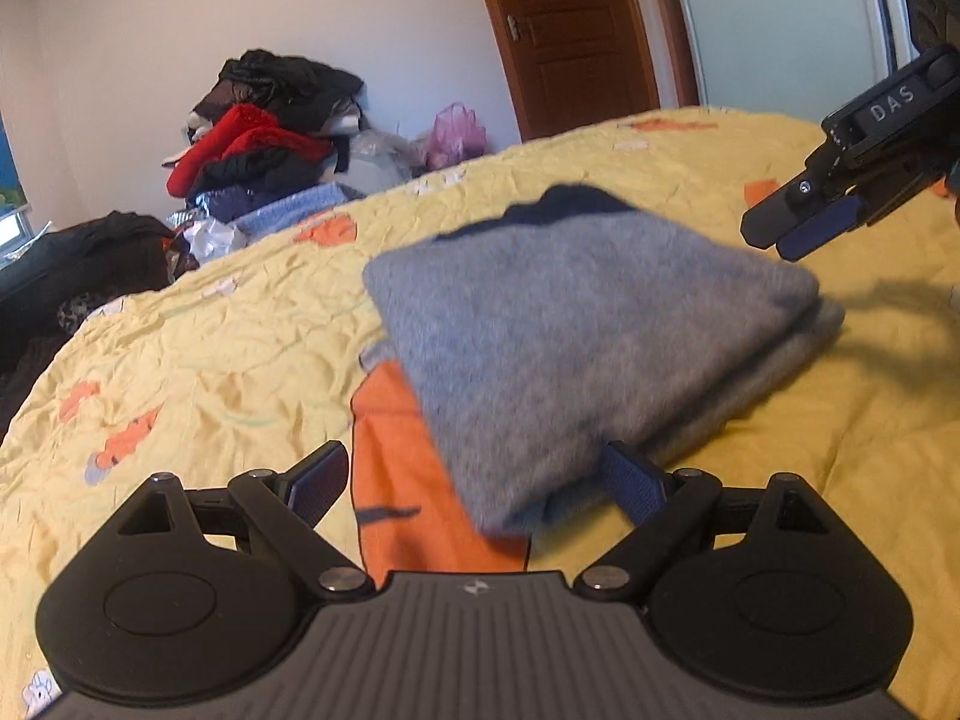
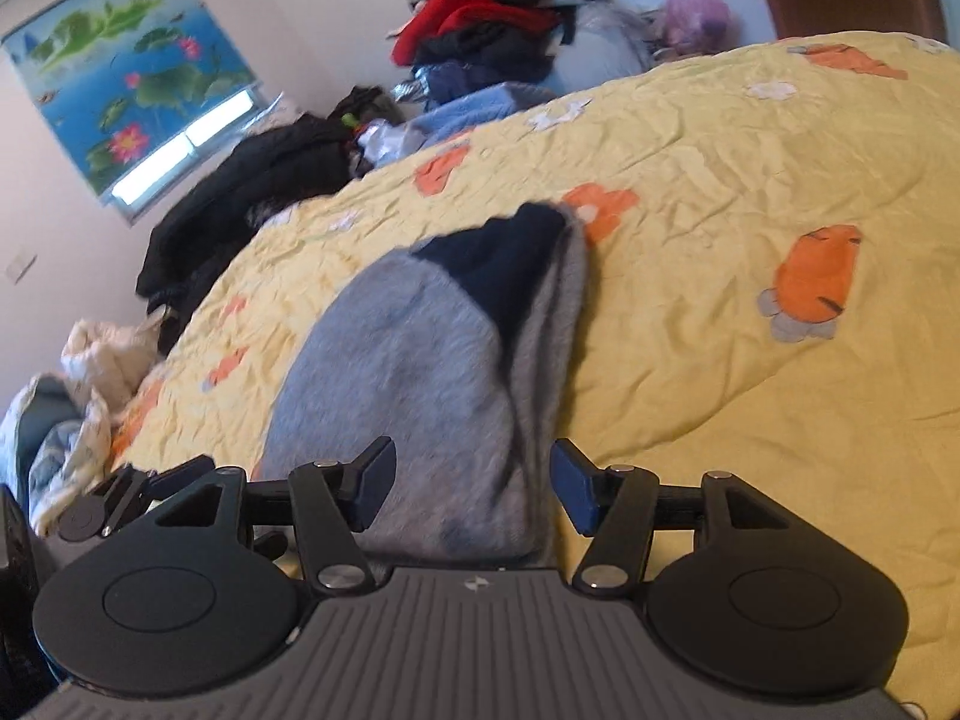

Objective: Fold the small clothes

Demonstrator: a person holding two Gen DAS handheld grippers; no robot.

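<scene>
The grey knit garment lies folded compactly on the bed — left gripper jaws wide, right gripper jaws half-open, both empty — leaving the heaped clothes beyond apparently unfolded

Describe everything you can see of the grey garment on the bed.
The grey garment is a small, soft, fuzzy-looking knit, grey with a dark navy section at its far end. It is folded into a compact stack of several layers, the layered edges showing along one side. It lies flat on the yellow bedspread, partly covering an orange printed patch. The left tool is open at its near corner, and the right tool is open at another edge; neither grips it. The picture is slightly blurred.
</scene>
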